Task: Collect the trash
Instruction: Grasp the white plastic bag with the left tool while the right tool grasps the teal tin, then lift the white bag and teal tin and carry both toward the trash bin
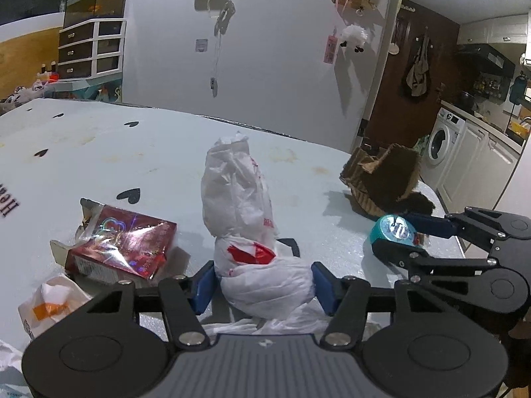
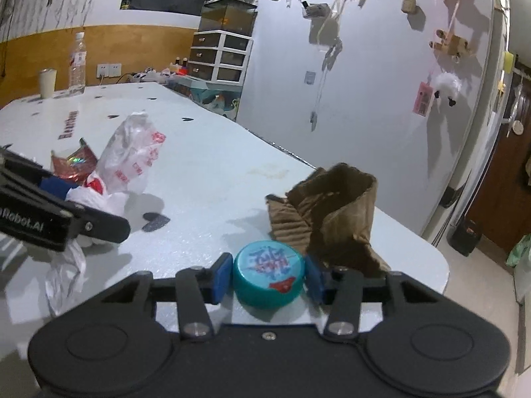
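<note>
The left gripper [image 1: 264, 285] pinches a knotted white plastic bag [image 1: 245, 232] standing mid-desk [image 1: 166, 152]; the right gripper [image 2: 268, 277] clamps a teal round tin [image 2: 268, 277] near the desk's right edge, beside an open cardboard piece [image 2: 335, 212]; contents unseen.

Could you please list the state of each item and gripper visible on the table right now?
left gripper: closed around the plastic bag
white plastic bag: crumpled, standing upright
right gripper: pads against the teal lid
teal lid: flat on the table, printed side up
red box: lying flat, flap torn open
brown cardboard: torn, crumpled
water bottle: upright, capped
</note>
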`<action>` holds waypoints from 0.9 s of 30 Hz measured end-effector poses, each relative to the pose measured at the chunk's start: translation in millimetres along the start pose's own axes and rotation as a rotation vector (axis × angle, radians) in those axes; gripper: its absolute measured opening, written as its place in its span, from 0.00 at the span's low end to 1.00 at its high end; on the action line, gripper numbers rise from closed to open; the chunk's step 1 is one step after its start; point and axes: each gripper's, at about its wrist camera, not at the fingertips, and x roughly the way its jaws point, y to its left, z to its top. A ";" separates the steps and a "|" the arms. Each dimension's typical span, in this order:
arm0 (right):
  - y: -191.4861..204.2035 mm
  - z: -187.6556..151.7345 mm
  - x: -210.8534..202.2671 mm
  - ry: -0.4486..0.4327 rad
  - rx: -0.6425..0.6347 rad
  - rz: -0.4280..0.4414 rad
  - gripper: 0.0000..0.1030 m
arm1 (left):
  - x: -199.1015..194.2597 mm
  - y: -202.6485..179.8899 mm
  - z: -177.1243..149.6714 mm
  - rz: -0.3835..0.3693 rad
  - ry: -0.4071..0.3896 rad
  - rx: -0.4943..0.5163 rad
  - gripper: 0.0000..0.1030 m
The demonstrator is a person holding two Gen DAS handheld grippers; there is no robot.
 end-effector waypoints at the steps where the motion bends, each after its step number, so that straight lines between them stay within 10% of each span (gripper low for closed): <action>1: 0.5 -0.3 -3.3 -0.004 0.002 -0.005 0.47 | -1.7 -2.4 -0.2 0.007 -0.006 0.012 0.59; 27: -52.4 -27.9 -107.2 -0.098 0.284 -0.075 0.47 | -44.0 -76.6 -11.0 0.026 -0.174 0.141 0.59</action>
